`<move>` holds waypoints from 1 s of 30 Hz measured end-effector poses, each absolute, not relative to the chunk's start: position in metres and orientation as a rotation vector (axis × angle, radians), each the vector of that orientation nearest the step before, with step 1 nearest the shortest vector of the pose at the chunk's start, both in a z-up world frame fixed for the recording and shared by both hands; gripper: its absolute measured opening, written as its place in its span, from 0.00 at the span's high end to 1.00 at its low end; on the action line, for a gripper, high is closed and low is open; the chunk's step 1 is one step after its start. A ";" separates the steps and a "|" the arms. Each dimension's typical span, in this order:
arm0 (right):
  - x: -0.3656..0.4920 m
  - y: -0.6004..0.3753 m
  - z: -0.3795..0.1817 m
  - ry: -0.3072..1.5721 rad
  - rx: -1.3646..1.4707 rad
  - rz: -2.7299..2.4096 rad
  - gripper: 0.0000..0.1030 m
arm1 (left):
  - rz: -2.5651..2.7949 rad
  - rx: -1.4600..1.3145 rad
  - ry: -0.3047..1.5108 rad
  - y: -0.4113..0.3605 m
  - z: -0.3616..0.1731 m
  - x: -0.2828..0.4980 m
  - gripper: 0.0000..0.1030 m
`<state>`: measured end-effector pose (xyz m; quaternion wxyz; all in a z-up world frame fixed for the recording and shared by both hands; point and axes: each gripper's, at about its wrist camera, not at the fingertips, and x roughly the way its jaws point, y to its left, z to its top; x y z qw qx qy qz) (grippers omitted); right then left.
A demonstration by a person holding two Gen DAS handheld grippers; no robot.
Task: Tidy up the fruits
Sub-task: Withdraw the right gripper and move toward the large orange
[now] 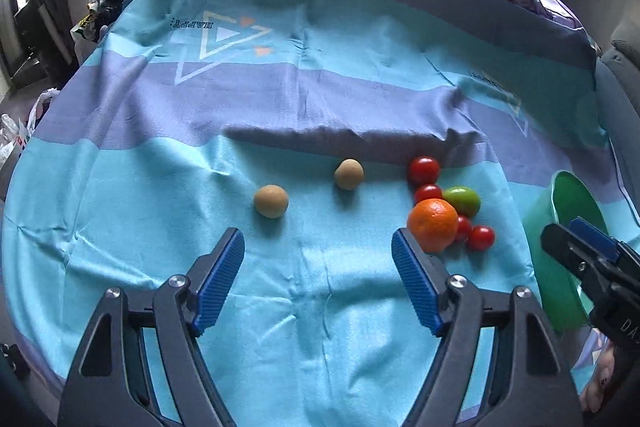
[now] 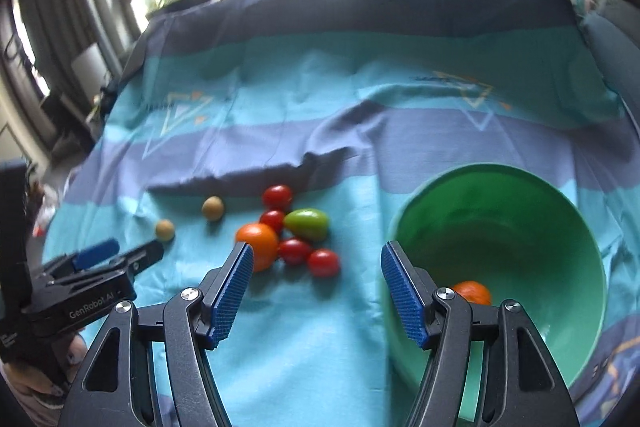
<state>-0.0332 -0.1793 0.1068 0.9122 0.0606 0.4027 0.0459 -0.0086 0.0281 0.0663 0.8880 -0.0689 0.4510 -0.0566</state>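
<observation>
Both pairs of fingers are standing wide apart with nothing between them. Looking first along the left gripper (image 1: 318,255): its blue pads are hovering over bare bedsheet (image 1: 160,187), and the orange (image 1: 433,225) is sitting just off the right-hand pad (image 1: 416,279), close beside the tip but outside the gap. Packed round the orange's far side are the red tomatoes (image 1: 423,170) and a green tomato (image 1: 463,201); two tan round fruits (image 1: 271,201) are lying apart, off to the orange's left. The green bowl (image 1: 560,247) is showing well to the orange's right, with the right gripper (image 1: 576,243) poking in front of it.

Switching to the right gripper's own view (image 2: 316,267): its open fingers are framing sheet, with the orange (image 2: 257,245) just beyond the left pad (image 2: 234,291) and the bowl (image 2: 520,187) directly right of the other pad, already holding one orange fruit (image 2: 474,293). The left gripper (image 2: 120,253) is reaching in from the orange's left.

Judging it, both hands are near the orange; the right one is also the one beside the bowl. Being round, the orange needs no particular alignment.
</observation>
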 end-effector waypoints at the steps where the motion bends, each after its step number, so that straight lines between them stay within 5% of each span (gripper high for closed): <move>1: -0.027 -0.173 0.106 0.852 0.122 0.119 0.35 | -0.118 -0.152 0.940 0.031 0.067 -0.008 0.25; 30: 0.006 -0.164 0.071 0.927 0.084 0.134 0.35 | -0.130 -0.181 1.025 0.028 0.051 -0.001 0.26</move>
